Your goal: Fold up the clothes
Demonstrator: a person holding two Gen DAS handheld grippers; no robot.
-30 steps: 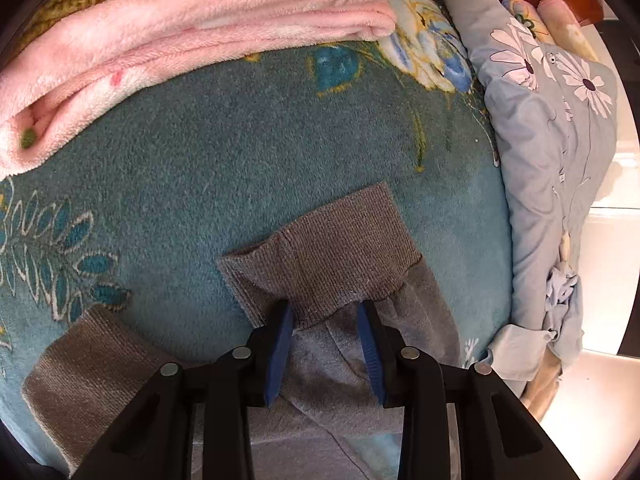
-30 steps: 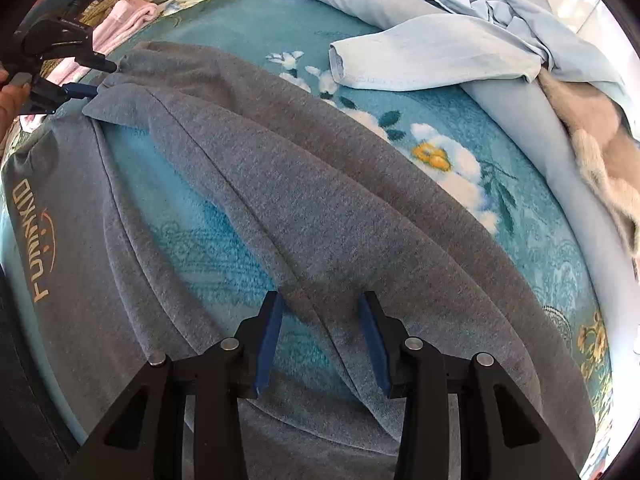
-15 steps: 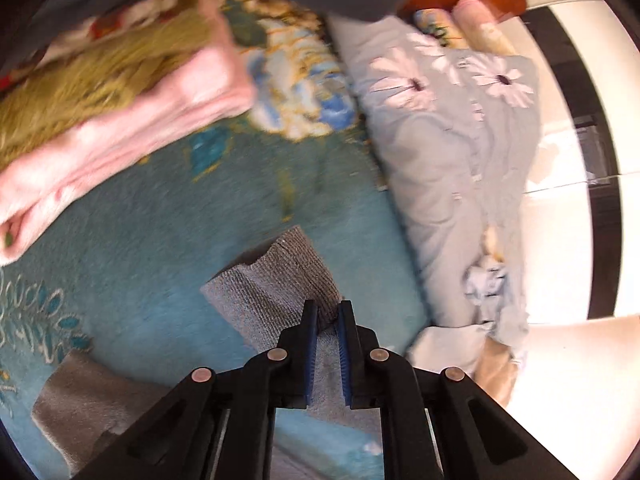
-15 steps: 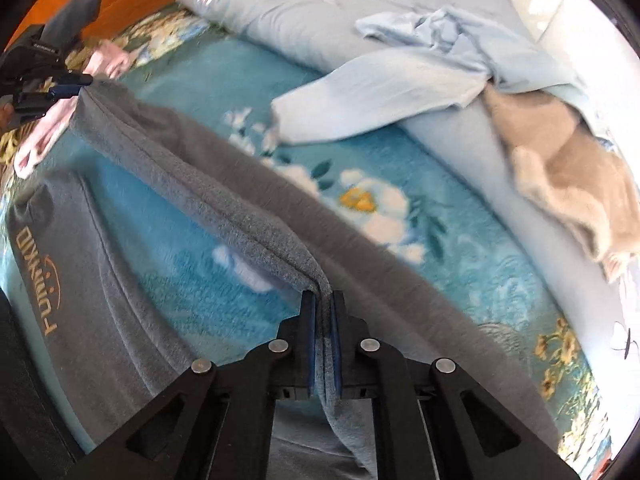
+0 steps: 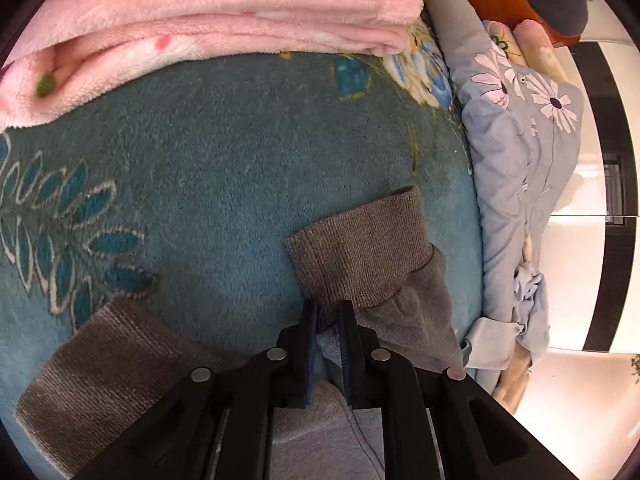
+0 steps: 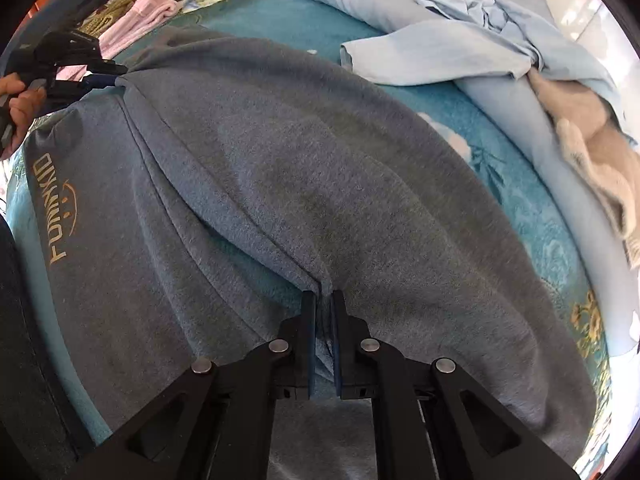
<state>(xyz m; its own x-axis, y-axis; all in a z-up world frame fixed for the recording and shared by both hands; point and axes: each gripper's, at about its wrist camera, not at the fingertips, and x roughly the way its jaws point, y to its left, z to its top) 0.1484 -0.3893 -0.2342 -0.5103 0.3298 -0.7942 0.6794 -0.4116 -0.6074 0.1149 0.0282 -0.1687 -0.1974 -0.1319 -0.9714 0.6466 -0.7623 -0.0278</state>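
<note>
Grey sweatpants (image 6: 320, 168) are lying spread across a teal floral blanket (image 5: 224, 152). The left gripper (image 5: 328, 316) is pinching the leg just behind its ribbed cuff (image 5: 360, 252); the right gripper (image 6: 323, 300) is clamping a fabric fold nearer the waist.

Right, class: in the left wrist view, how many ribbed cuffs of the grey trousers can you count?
2. One ribbed cuff lies just ahead of the left gripper, whose jaws pinch the fabric right behind it. The other cuff lies at lower left on the teal blanket.
</note>
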